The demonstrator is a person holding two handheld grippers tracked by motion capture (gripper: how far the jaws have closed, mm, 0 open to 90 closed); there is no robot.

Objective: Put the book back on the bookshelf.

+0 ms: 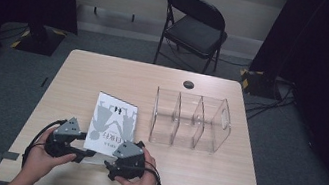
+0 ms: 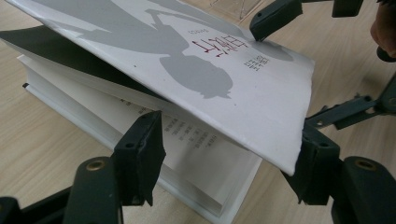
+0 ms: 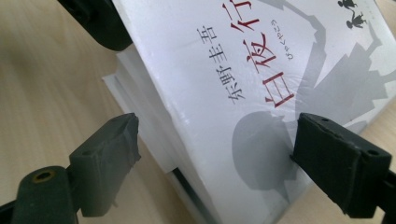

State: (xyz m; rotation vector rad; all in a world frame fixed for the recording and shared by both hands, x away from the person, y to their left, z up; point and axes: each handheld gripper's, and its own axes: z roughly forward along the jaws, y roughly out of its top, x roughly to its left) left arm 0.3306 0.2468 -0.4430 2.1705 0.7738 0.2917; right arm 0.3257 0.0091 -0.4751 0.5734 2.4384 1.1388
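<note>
A white book with a grey silhouette and red lettering lies near the table's front edge. Both grippers are at its near end. My left gripper is at the near left corner. In the left gripper view its jaws straddle that corner: the raised cover touches the right jaw, and printed pages show under it. My right gripper is at the near right corner. Its jaws stand wide around the cover and some pages. One of its fingers rests on the cover.
A clear acrylic organiser with three compartments stands right of the book. The wooden table has a round cable hole at the back. A black folding chair stands behind the table.
</note>
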